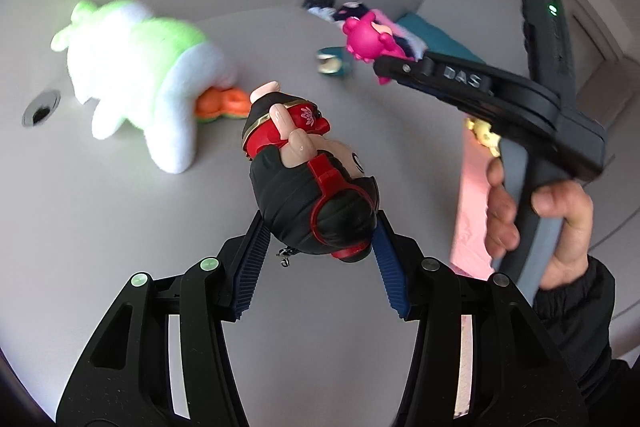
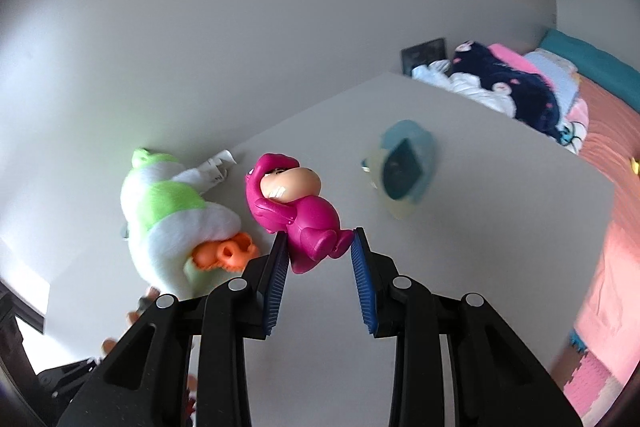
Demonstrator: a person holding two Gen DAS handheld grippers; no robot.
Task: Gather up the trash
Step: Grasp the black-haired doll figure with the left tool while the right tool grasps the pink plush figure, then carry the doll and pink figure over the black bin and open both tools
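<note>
Above the table [image 1: 100,227], a black-red figure [image 1: 312,195] is pinched by the left gripper [image 1: 320,247] and a magenta figure [image 2: 300,215] by the right gripper [image 2: 318,247]. Two items are judged collected; the green-white plush [image 2: 176,215], orange toy [image 2: 224,253] and blue toy [image 2: 404,167] are left lying.

Left wrist view: looks forward and down along its own fingers [image 1: 260,247] at the grey table [image 1: 100,219]; close range, a black-and-red figure [image 1: 308,183] at centre.
Left wrist, 2 o'clock: the right gripper [image 1: 384,65] seen from outside, with the hand [image 1: 536,227] on its handle.
Right wrist view: looks forward along its own fingers [image 2: 362,259] over the table [image 2: 480,227]; close range, a magenta figure [image 2: 296,211] at centre.
Right wrist, 2 o'clock: bed [image 2: 608,131] beyond the table edge.
Shared: green-and-white plush [image 1: 140,75] [image 2: 172,215], orange toy [image 1: 220,103] [image 2: 224,253], teal toy [image 1: 332,61] [image 2: 404,167], magenta figure [image 1: 364,41].
</note>
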